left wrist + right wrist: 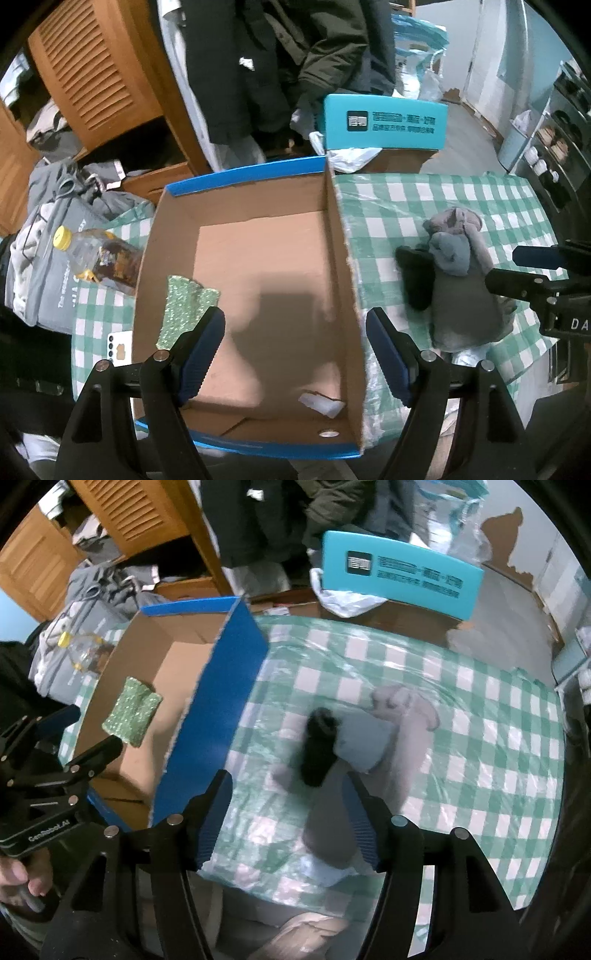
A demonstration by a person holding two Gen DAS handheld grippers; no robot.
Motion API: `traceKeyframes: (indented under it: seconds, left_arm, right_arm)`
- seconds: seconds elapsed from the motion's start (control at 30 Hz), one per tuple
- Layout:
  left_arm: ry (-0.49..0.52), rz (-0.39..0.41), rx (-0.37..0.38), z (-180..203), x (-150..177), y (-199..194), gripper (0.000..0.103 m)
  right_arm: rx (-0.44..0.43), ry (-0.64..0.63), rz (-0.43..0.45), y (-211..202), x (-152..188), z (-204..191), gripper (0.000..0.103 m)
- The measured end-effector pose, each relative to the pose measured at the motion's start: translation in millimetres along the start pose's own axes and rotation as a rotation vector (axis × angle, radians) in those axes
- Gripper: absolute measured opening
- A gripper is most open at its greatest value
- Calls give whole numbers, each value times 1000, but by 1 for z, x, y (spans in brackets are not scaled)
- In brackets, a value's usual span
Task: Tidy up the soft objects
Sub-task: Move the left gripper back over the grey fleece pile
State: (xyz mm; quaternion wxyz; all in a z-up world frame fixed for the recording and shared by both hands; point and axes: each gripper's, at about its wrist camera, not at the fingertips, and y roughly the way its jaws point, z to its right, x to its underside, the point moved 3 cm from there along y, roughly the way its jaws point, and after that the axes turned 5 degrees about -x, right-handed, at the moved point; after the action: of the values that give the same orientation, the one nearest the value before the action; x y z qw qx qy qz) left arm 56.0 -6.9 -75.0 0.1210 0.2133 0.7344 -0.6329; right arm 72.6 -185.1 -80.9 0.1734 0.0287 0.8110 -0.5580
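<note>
An open cardboard box (258, 258) with blue outer walls (221, 701) stands on the checked tablecloth. A green sparkly cloth (186, 314) lies draped over its left wall, also seen as the green cloth (133, 710) in the right wrist view. My left gripper (295, 332) hangs open over the box with nothing between its fingers. To the right of the box lies a heap of soft things: a black sock (319, 746), a grey-blue cloth (364, 746) and a larger pale cloth (413, 731). My right gripper (286, 794) is open just above the near side of this heap, touching nothing.
A plastic bottle (96, 254) with a yellow cap lies left of the box, and a phone (120, 349) rests near it. A white scrap (321, 402) sits inside the box. A teal chair back (384, 123) stands behind the table. Clothes are piled at the left.
</note>
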Motion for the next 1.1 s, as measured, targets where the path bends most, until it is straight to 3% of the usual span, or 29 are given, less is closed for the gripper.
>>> traceKeyframes:
  seconds: [0.43,0.93,1.1]
  left_arm:
    - [73,-4,43,51,-11,-2,80]
    - [123,-65,86,94,-26,26,81]
    - [135,-88,112,111,-31,37,87]
  right_arm:
    - [29,79,14,-10,12,50,63]
    - [58,182,-6,-3,18,99,63]
    - [58,210,-10,-1,19,110,63]
